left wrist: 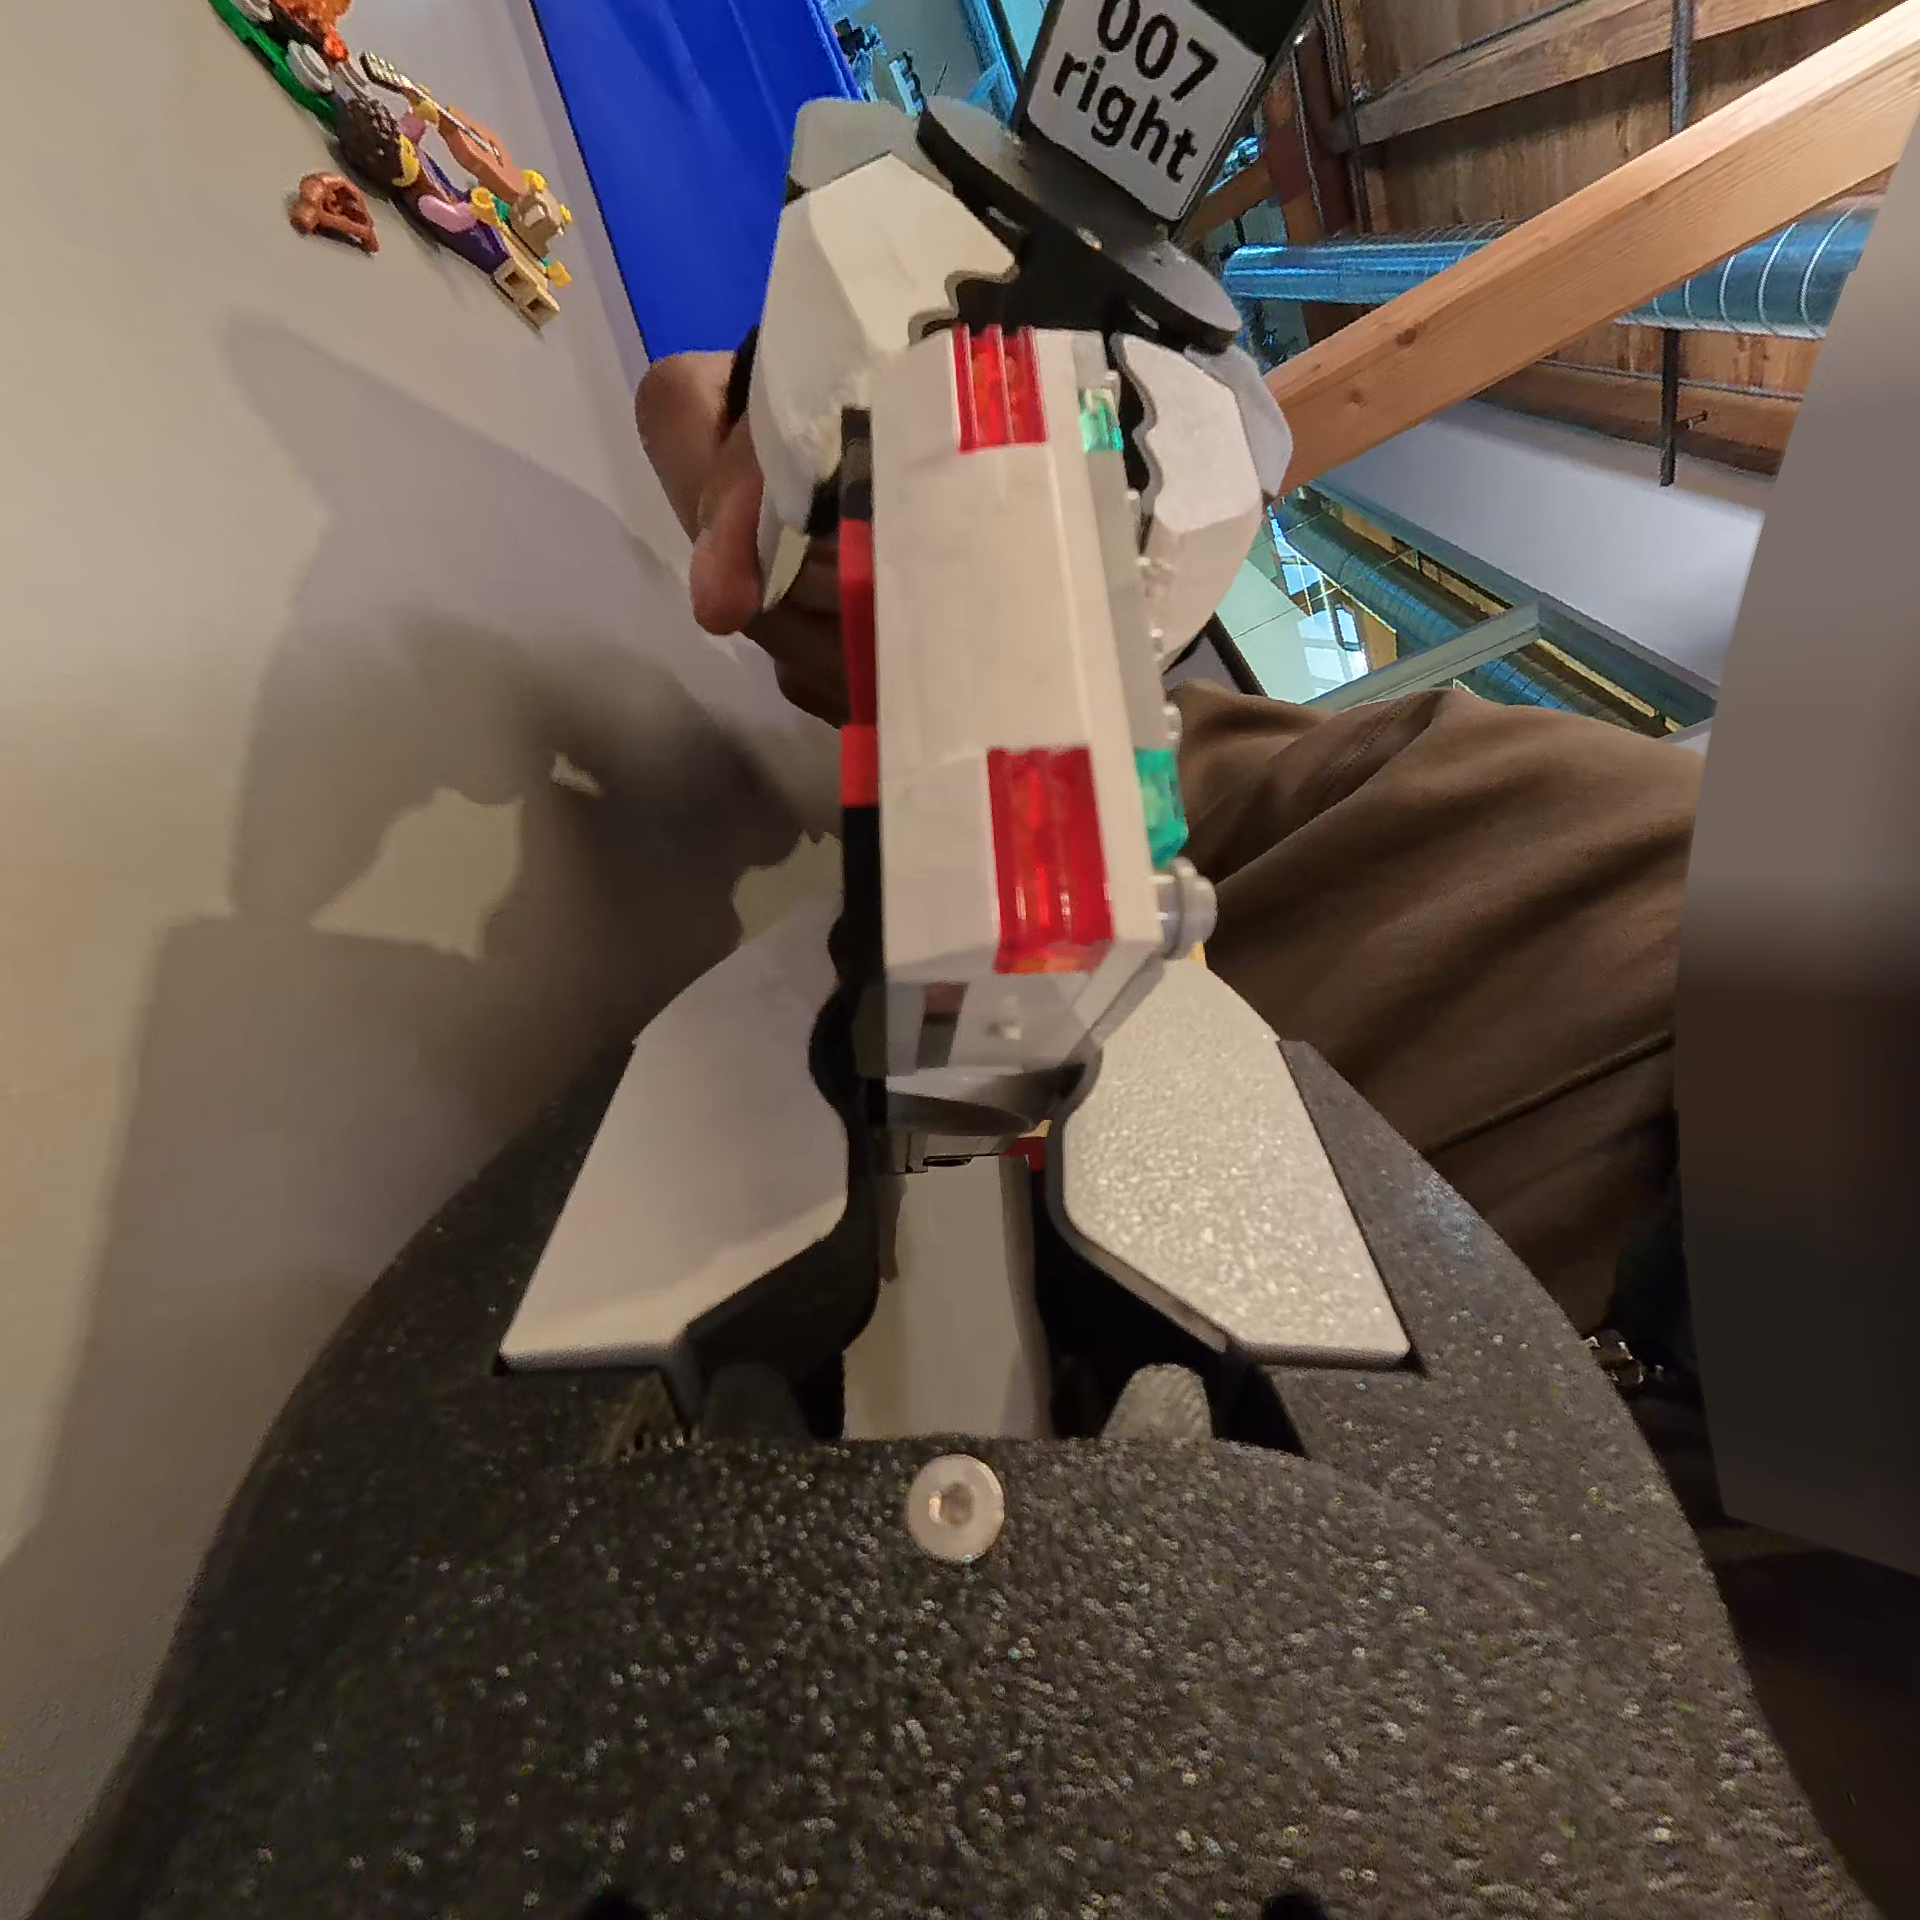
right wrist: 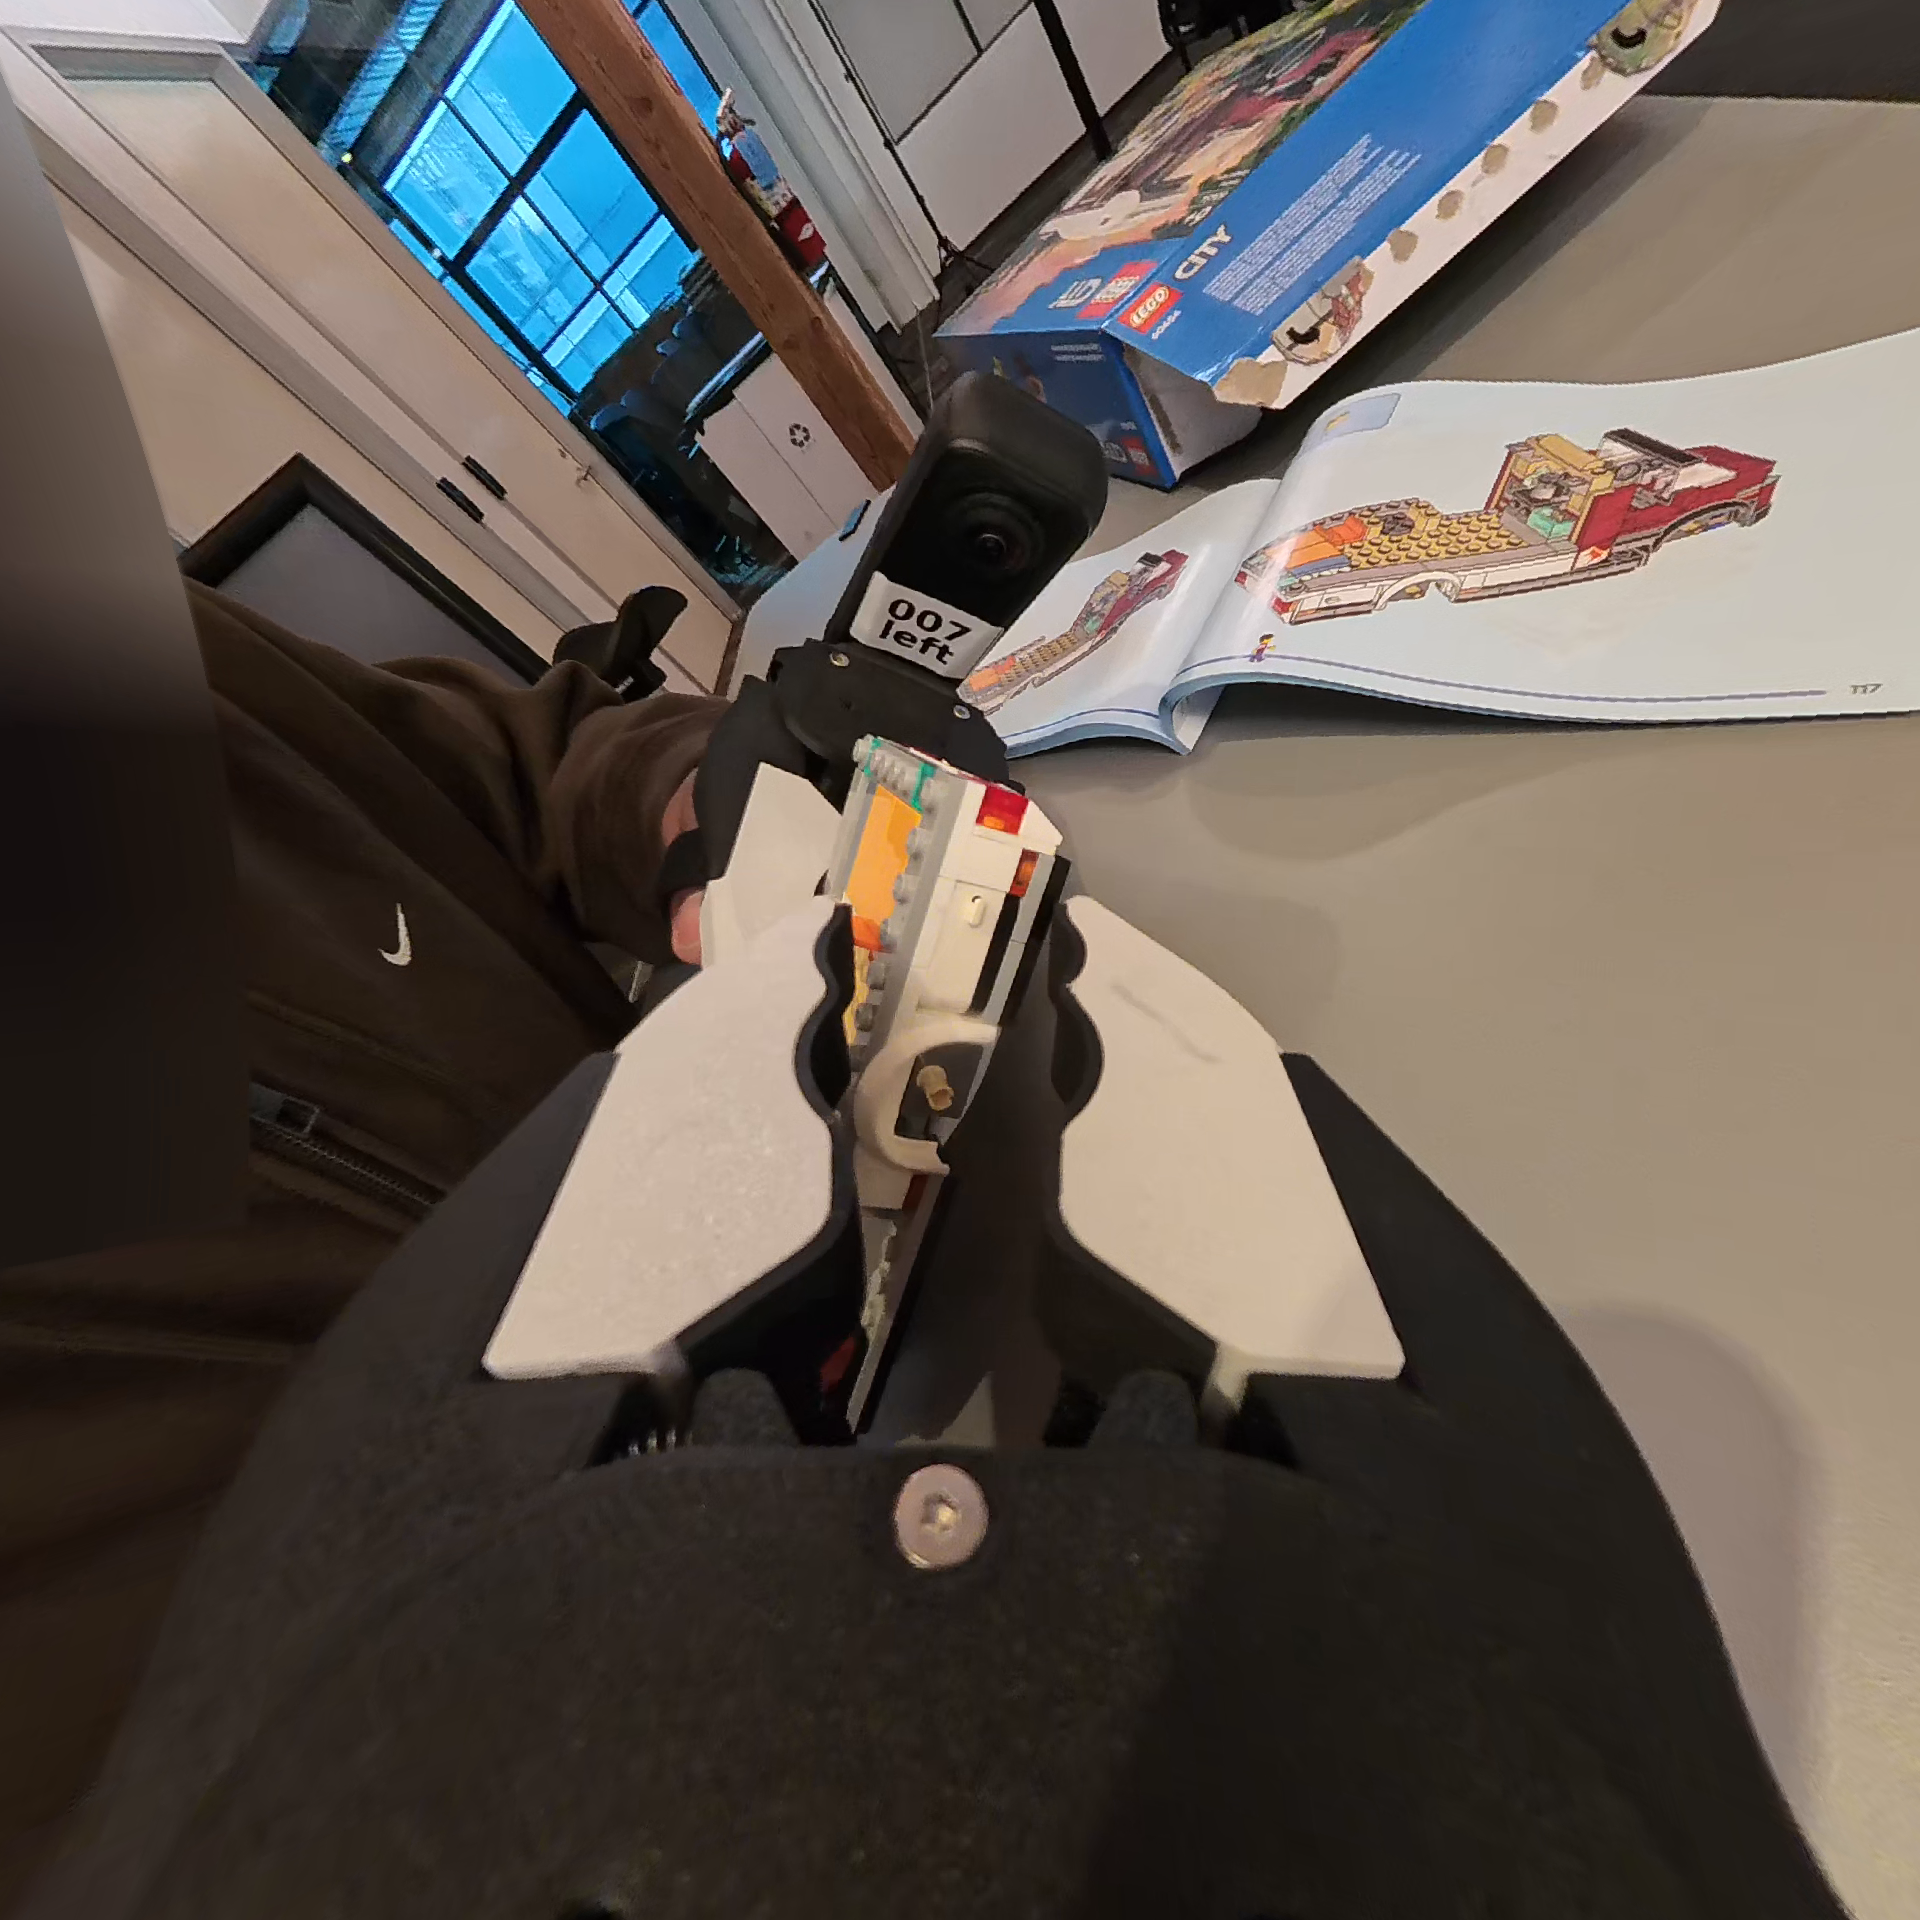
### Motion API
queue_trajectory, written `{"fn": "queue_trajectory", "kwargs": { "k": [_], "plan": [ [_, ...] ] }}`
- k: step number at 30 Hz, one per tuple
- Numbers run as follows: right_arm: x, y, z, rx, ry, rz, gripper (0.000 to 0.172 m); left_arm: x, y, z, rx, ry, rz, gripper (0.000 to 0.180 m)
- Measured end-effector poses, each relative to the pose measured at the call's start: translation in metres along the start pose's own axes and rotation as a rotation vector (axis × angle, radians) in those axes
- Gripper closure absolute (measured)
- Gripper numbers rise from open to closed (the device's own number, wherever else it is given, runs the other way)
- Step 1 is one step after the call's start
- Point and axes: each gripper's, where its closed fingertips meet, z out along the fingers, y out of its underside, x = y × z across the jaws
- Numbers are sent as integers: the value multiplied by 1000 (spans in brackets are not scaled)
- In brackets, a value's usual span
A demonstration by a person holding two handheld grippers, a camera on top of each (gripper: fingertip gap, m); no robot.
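Brick model: a white-and-grey toy brick assembly [left wrist: 997,665] with red and teal clear pieces, held in the air between the two tools, above the grey bench [right wrist: 1558,1039].
Left tongs [left wrist: 961,1039]: clenched on the model's near end, pads pressed to both sides.
Right tongs [right wrist: 940,997]: clenched on the model's other end, the wheel-arch part between the pads.
Beyond the model: an open instruction booklet [right wrist: 1507,582] lies on the bench; farther off, a torn blue box [right wrist: 1299,208].
Left of the model: minifigures and loose bits [left wrist: 457,197] on the bench.
Person: brown sleeve [right wrist: 499,790] beside the model.
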Motion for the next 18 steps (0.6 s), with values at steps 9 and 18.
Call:
{"fn": "queue_trajectory", "kwargs": {
  "k": [9,18],
  "plan": [
    [1,-1,1,16,-11,-8,136,0,-1,0,5,7,-11,149],
    [2,-1,0,16,-10,8,139,0,-1,0,8,11,-15,149]
  ]
}}
